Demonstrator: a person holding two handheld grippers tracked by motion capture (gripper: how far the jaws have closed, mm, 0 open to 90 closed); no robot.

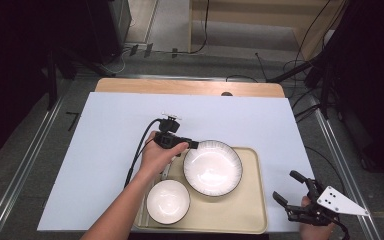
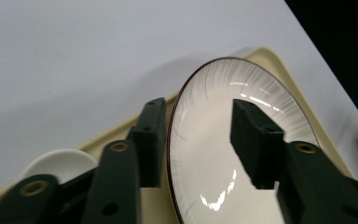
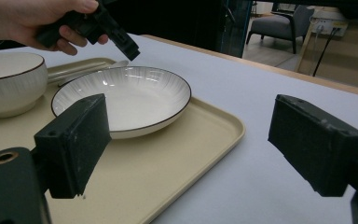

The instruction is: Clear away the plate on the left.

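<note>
So the left gripper (image 1: pixel 192 144) was sitting right at the rim of the big ribbed plate (image 1: pixel 213 167), on the plate's far-left edge as the high view had it. In the left gripper view the jaws straddled that rim, one pad outside it and one over the inside of the plate, with a clear gap on both sides, so the pads weren't squeezing anything, just parted around the edge. The plate itself lay flat on the beige tray (image 1: pixel 252 210), taking up the tray's far right part, and the tray sat on the white table cover (image 1: pixel 105 130) near the person's side. A small white bowl (image 1: pixel 168 201) stood on the same tray, near-left of the plate and just beside it, though I couldn't tell if they touched. There was also something pale and long lying on the tray behind the bowl in the right gripper view, too hard to make out. The right gripper (image 1: pixel 286 187) was off past the tray's right edge, near the table's corner, jaws spread wide with nothing between them, pointing toward the plate.
</note>
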